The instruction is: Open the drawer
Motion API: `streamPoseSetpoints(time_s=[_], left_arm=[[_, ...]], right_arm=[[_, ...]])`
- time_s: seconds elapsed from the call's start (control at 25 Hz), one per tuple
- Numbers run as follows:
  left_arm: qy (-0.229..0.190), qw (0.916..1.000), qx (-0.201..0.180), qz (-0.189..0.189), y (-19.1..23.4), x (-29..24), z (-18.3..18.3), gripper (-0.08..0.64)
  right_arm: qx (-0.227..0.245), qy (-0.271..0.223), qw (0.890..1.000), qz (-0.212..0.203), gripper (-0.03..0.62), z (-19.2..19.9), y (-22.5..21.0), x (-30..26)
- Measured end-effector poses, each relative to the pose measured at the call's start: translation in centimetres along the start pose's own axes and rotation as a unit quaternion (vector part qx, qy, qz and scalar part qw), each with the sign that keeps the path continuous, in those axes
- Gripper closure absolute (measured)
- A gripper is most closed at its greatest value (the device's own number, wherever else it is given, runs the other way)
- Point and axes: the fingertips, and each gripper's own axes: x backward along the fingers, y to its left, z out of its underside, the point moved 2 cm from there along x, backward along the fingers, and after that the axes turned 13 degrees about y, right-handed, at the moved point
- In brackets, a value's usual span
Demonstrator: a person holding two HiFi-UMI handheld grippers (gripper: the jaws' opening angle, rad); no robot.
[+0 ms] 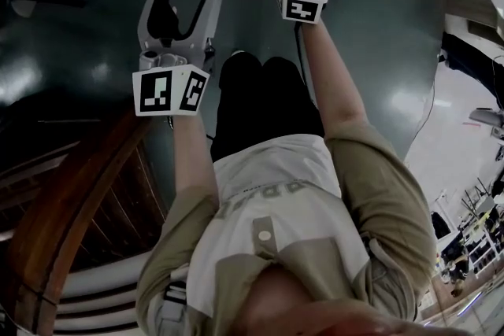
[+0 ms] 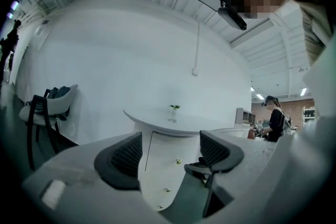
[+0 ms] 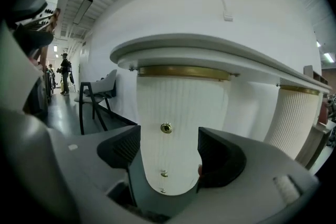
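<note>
- My right gripper (image 3: 169, 150) hangs unclenched in front of the white ribbed cabinet (image 3: 184, 102), jaws spread wide and holding nothing.
- The top brass knob (image 3: 166, 127) sits on the cabinet's curved front, framed between those jaws but clear of both pads.
- Two lower knobs (image 3: 164, 173) line up beneath it on the same front. No drawer seam shows in the ribbing, and I judge the drawer to be shut.
- My left gripper (image 2: 170, 153) is also slack and empty. It is held farther back from the cabinet than the right and aimed at the same front.
- I judge this to be the approach: nothing is gripped yet.
- The next move calls for easing the right gripper toward the cabinet until the top knob lies between the pads. Then I close on it and draw straight back. The knob is small and round, so an off-centre pinch could slip.
</note>
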Motion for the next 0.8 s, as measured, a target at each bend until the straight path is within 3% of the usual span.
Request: streamPoseSetpoints(time_s=[0.28, 0.72, 0.8], left_arm=[[-0.003, 1.0, 0.001, -0.009, 2.1, -2.8, 4.3, 0.21], [0.002, 0.9997, 0.006, -0.023, 4.4, -3.6, 6.1, 0.21], [0.003, 0.9997, 0.007, -0.025, 4.7, -3.6, 6.1, 0.21]], right_arm=[[0.012, -0.012, 1.0, 0.006, 0.25, 1.0, -0.1, -5.8], [-0.008, -0.007, 1.0, 0.02, 0.337, 0.1, 0.8, -8.6], [-0.015, -0.013, 0.999, 0.037, 0.385, -0.5, 0.7, -8.5]])
